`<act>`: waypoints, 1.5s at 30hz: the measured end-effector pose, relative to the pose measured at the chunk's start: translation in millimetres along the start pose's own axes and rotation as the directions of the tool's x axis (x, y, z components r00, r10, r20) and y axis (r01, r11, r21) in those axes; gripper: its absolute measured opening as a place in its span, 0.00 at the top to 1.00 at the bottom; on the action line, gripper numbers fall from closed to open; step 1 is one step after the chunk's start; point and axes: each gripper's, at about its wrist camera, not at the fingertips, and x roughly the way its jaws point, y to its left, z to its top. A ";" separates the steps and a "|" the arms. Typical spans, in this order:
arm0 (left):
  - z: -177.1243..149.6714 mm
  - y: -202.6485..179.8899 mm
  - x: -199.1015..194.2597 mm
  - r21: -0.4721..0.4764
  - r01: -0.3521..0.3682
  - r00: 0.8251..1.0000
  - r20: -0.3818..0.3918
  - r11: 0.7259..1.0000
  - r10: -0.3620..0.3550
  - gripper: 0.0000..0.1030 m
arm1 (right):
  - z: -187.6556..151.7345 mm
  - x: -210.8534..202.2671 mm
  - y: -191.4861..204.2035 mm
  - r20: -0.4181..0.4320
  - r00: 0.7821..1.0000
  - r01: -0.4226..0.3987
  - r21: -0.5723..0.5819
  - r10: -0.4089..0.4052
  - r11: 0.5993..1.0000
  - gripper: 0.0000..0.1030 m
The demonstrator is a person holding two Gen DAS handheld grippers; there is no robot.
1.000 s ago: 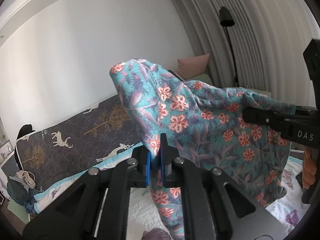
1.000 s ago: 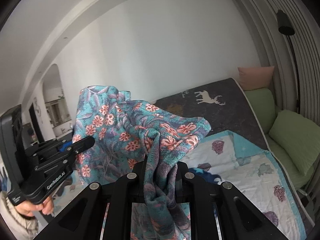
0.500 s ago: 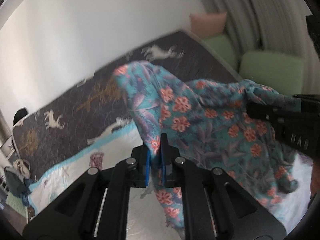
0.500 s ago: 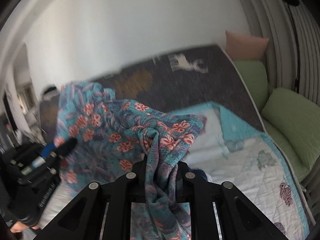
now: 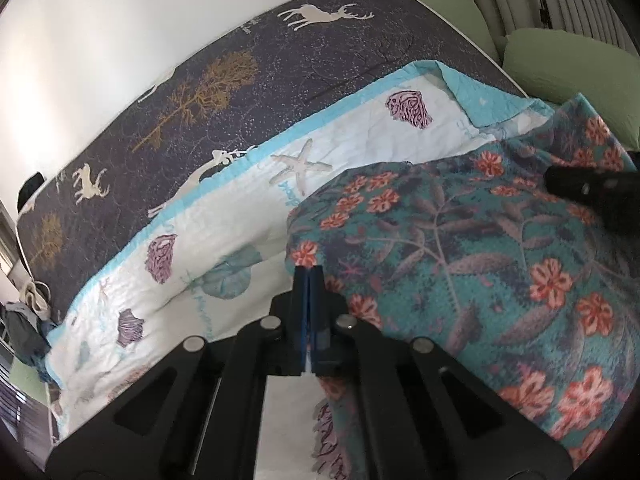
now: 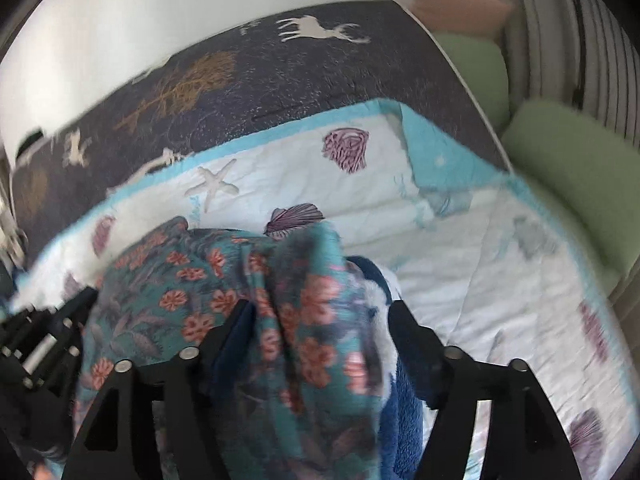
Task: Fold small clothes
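Note:
The teal floral cloth [image 5: 460,264] lies spread low over the white shell-print quilt [image 5: 224,220]. My left gripper [image 5: 308,276] is shut, its blue pads pressed together with no cloth showing between them. The cloth's near corner lies just past its tips and along its right finger. In the right wrist view, a bunched fold of the floral cloth [image 6: 304,320] sits loose between the wide-apart fingers of my right gripper [image 6: 320,308]. Its jaws are opening and the pads do not press the fold. The right gripper [image 5: 592,192] rests on the cloth's far side. The left gripper [image 6: 44,344] is at the cloth's left edge.
A blue fleece item [image 6: 404,408] lies under the cloth by the right finger. The quilt lies on a dark deer-print bedspread [image 5: 240,80] against a white wall. Green cushions [image 6: 568,168] and a pink pillow [image 6: 452,0] line the right side. Clothes are piled at the far left [image 5: 24,320].
Both grippers came down from holding the cloth up in the air to just above the quilt. The right jaws opened wide, and the left pads closed fully together.

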 end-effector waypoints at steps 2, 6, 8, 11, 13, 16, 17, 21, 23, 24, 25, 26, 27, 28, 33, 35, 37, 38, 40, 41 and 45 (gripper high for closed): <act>0.7 1.8 5.0 -0.011 -0.005 1.000 -0.005 1.000 0.005 1.00 | 1.2 -3.3 -9.5 0.009 1.000 -0.001 0.061 0.001 0.998 0.25; -1.7 18.8 -8.5 -0.076 -0.005 1.000 -0.009 0.997 0.004 0.74 | -1.5 -36.7 -46.6 0.053 0.998 -0.032 0.310 0.017 0.950 0.24; -7.8 28.7 -30.5 -0.094 -0.003 1.000 0.030 0.996 0.006 0.57 | -9.6 -71.6 -57.9 0.088 0.995 -0.079 0.369 0.050 0.926 0.24; -23.7 41.2 -72.0 -0.123 0.094 0.993 0.086 0.988 -0.084 0.47 | -24.5 -126.7 -43.4 0.127 0.989 -0.098 0.235 0.070 0.967 0.25; -40.4 49.2 -110.2 -0.154 0.189 0.979 0.102 0.970 -0.175 0.40 | -42.4 -166.3 -25.0 0.136 0.989 -0.082 0.128 0.065 0.988 0.25; -61.5 56.5 -159.8 -0.187 0.245 0.968 0.102 0.951 -0.230 0.35 | -74.4 -224.6 -0.2 0.130 0.985 -0.116 0.042 0.110 0.992 0.25; -69.0 58.9 -177.7 -0.195 0.261 0.964 0.100 0.945 -0.245 0.35 | -88.0 -248.5 8.5 0.126 0.984 -0.127 0.027 0.123 0.991 0.25; -97.7 71.8 -253.4 -0.223 0.308 0.950 0.119 0.925 -0.288 0.27 | -123.2 -314.5 32.8 0.126 0.982 -0.142 -0.014 0.143 0.990 0.25; -111.3 79.9 -291.1 -0.230 0.306 0.951 0.128 0.924 -0.283 0.20 | -137.4 -350.5 46.0 0.137 0.983 -0.118 -0.060 0.126 0.991 0.25; -116.6 84.6 -307.9 -0.231 0.309 0.949 0.135 0.923 -0.284 0.20 | -142.0 -365.4 50.9 0.151 0.982 -0.105 -0.080 0.116 0.991 0.25; -124.3 90.8 -331.1 -0.236 0.313 0.947 0.150 0.920 -0.284 0.20 | -147.7 -384.4 57.2 0.170 0.980 -0.090 -0.105 0.107 0.990 0.25; -127.8 95.5 -344.0 -0.240 0.315 0.946 0.159 0.918 -0.283 0.20 | -152.2 -403.1 63.7 0.186 0.977 -0.079 -0.127 0.102 0.989 0.24; -134.3 101.1 -364.9 -0.242 0.312 0.946 0.169 0.919 -0.276 0.19 | -156.6 -420.7 68.7 0.202 0.974 -0.072 -0.143 0.100 0.987 0.24; -138.6 104.1 -377.6 -0.246 0.301 0.949 0.171 0.921 -0.264 0.19 | -159.5 -439.2 72.8 0.218 0.971 -0.068 -0.156 0.101 0.986 0.24; -171.9 119.0 -441.1 -0.289 0.165 0.984 0.114 0.943 -0.137 0.18 | -179.7 -508.1 94.1 0.241 0.966 -0.048 -0.175 0.091 0.983 0.22; -187.9 123.6 -456.9 -0.318 0.171 0.984 0.099 0.933 -0.147 0.18 | -195.9 -527.3 103.1 0.237 0.970 -0.012 -0.173 0.053 0.985 0.21; -204.2 125.8 -472.0 -0.337 0.184 0.982 0.096 0.923 -0.161 0.18 | -214.0 -538.7 107.7 0.249 0.968 0.018 -0.169 0.025 0.986 0.19; -210.6 125.2 -477.4 -0.338 0.187 0.982 0.096 0.922 -0.164 0.18 | -226.3 -542.5 109.2 0.254 0.967 0.031 -0.164 0.012 0.986 0.19; -221.5 122.2 -486.4 -0.339 0.195 0.981 0.091 0.921 -0.174 0.18 | -246.0 -548.9 110.1 0.261 0.965 0.043 -0.153 -0.001 0.987 0.19; -226.6 120.5 -491.0 -0.339 0.204 0.979 0.090 0.918 -0.184 0.18 | -257.6 -554.4 109.9 0.270 0.963 0.044 -0.148 -0.003 0.988 0.19; -239.7 113.9 -508.6 -0.345 0.237 0.971 0.103 0.908 -0.214 0.18 | -292.1 -566.4 112.4 0.268 0.963 0.031 -0.150 0.011 0.988 0.18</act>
